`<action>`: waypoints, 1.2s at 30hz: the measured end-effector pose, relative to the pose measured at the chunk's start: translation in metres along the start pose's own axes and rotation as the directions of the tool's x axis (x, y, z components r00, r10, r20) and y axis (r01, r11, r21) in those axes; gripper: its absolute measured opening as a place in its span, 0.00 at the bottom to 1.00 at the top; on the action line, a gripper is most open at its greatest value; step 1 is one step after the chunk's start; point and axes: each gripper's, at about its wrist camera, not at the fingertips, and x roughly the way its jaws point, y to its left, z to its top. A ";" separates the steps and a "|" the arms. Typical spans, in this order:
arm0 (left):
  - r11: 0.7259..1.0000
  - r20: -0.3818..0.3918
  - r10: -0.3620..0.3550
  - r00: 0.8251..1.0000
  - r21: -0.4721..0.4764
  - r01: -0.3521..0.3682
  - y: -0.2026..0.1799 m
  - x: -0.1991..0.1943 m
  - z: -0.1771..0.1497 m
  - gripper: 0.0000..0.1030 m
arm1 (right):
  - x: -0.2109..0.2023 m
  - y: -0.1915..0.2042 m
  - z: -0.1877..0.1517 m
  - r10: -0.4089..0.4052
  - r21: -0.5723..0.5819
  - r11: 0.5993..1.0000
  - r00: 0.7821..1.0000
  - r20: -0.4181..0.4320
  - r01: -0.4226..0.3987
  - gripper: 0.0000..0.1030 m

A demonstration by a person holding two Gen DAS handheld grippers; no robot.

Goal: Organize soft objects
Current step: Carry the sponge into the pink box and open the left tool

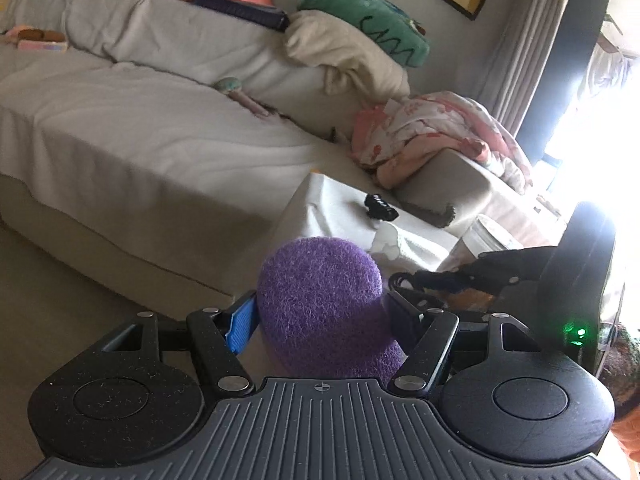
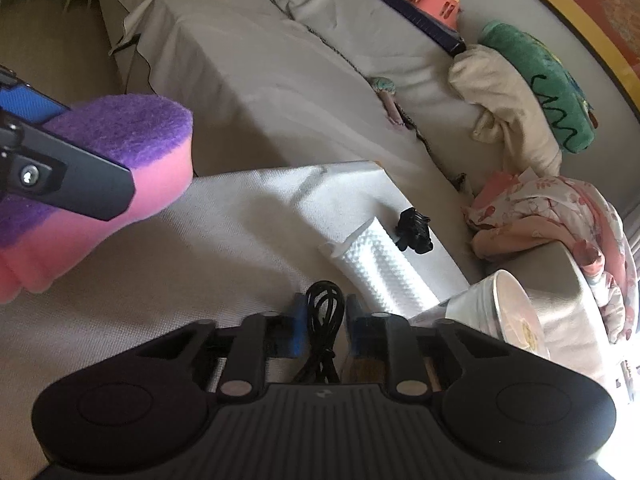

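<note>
My left gripper is shut on a sponge with a purple scouring top and a pink body, held above the cloth-covered table; the sponge also shows in the right wrist view at the left. My right gripper is shut on a coiled black cable, low over the table. The right gripper also shows in the left wrist view at the right, beside the sponge.
On the table lie a white textured towel roll, a small black clip and a white lidded tub. Behind is a grey sofa with plush toys, a green cushion, a cream pillow and a pink floral blanket.
</note>
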 end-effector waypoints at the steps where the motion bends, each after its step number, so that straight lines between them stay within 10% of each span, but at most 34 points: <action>1: 1.000 -0.001 0.005 1.000 -0.003 -0.005 0.001 0.000 0.000 0.71 | 0.000 -0.004 0.001 0.004 0.009 1.000 1.000 0.007 -0.004 0.08; 10: 0.999 0.018 0.027 0.999 -0.034 -0.026 -0.003 -0.001 0.028 0.71 | -0.068 -0.082 0.010 0.175 0.263 0.940 0.968 0.182 -0.219 0.08; 18: 0.988 0.147 -0.065 0.987 0.146 0.043 -0.098 0.020 0.130 0.71 | -0.143 -0.194 -0.010 -0.041 0.460 0.876 0.926 0.376 -0.148 0.07; 24: 0.904 0.025 -0.334 0.942 0.291 0.313 -0.239 0.071 0.153 0.71 | -0.156 -0.276 -0.092 -0.243 0.619 0.784 0.938 0.246 0.041 0.08; 28: 0.834 -0.152 -0.446 0.882 0.286 0.472 -0.325 0.132 0.125 0.73 | -0.133 -0.308 -0.170 -0.187 0.682 0.726 0.980 0.069 0.091 0.08; 31: 0.829 -0.353 -0.390 0.850 0.267 0.491 -0.368 0.192 0.078 0.73 | -0.118 -0.311 -0.227 -0.160 0.737 0.666 0.987 -0.016 0.120 0.17; 36: 0.796 -0.385 -0.276 0.881 0.422 0.434 -0.396 0.217 0.020 0.72 | -0.125 -0.308 -0.290 -0.175 0.778 0.614 0.984 -0.035 0.137 0.40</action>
